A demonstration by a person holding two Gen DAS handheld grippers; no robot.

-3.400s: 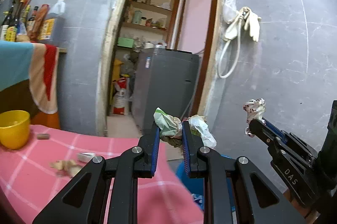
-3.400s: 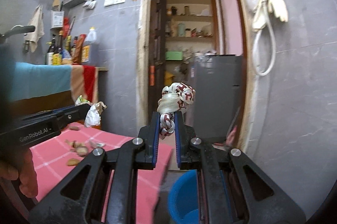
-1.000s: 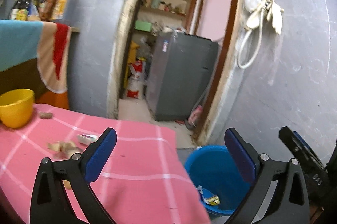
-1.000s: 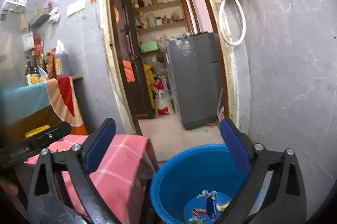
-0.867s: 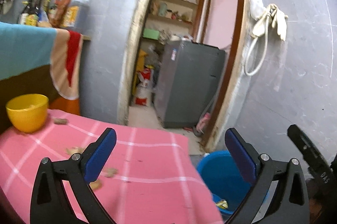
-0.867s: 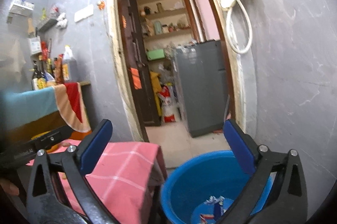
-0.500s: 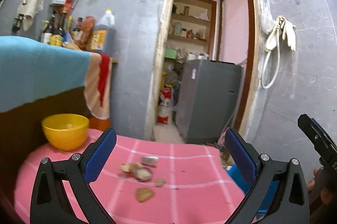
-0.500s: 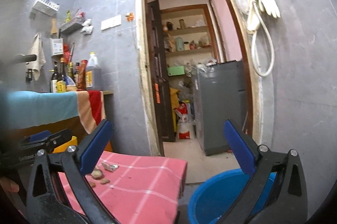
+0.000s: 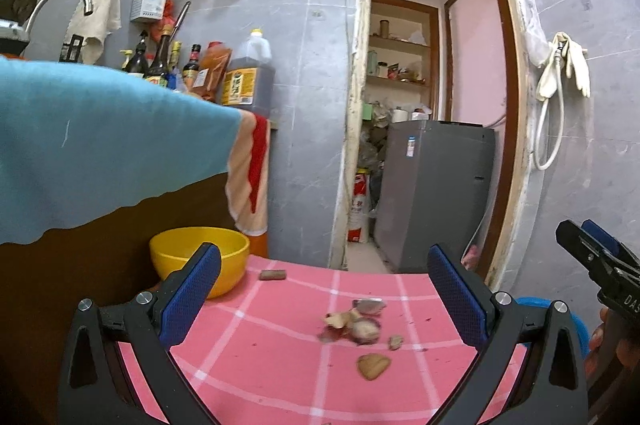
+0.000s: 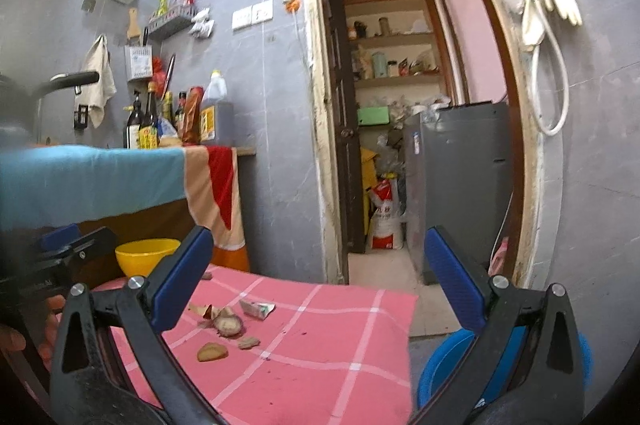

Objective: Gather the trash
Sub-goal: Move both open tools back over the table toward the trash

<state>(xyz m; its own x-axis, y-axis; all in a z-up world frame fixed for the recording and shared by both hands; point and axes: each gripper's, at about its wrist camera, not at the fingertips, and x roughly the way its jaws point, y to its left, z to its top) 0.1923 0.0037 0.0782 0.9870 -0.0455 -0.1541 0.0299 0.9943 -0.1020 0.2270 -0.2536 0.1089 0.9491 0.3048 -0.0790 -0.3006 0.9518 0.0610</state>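
1. Up close, both claws stand wide and empty: we see left gripper (image 9: pixel 324 289) and right gripper (image 10: pixel 320 273) with jaws spread fully and nothing between the blue pads (image 9: pixel 192 285). Seconds ago each was clamped on a crumpled wrapper; those went into the bucket, so that load counts as done.
2. Just past the jaws, on the pink checked tablecloth (image 9: pixel 280 377), the remaining trash: a scrap cluster (image 9: pixel 354 323) of peels and a torn silver wrapper (image 10: pixel 258 308), plus one flat tan piece (image 9: pixel 373 365) nearest us. Our views have swung from the bucket back to the table, so we judge the next pick is starting.
3. Further back, a small brown bit (image 9: pixel 272 275) sits beside the yellow bowl (image 9: pixel 200 257).
4. Off the table's right edge, the blue bucket (image 10: pixel 444 357) on the floor, mostly hidden behind the right claw's finger.
5. Farthest: doorway with grey fridge (image 10: pixel 460 185).
6. Next move, our guess: left claw takes the cluster, low approach, scraps are thin.
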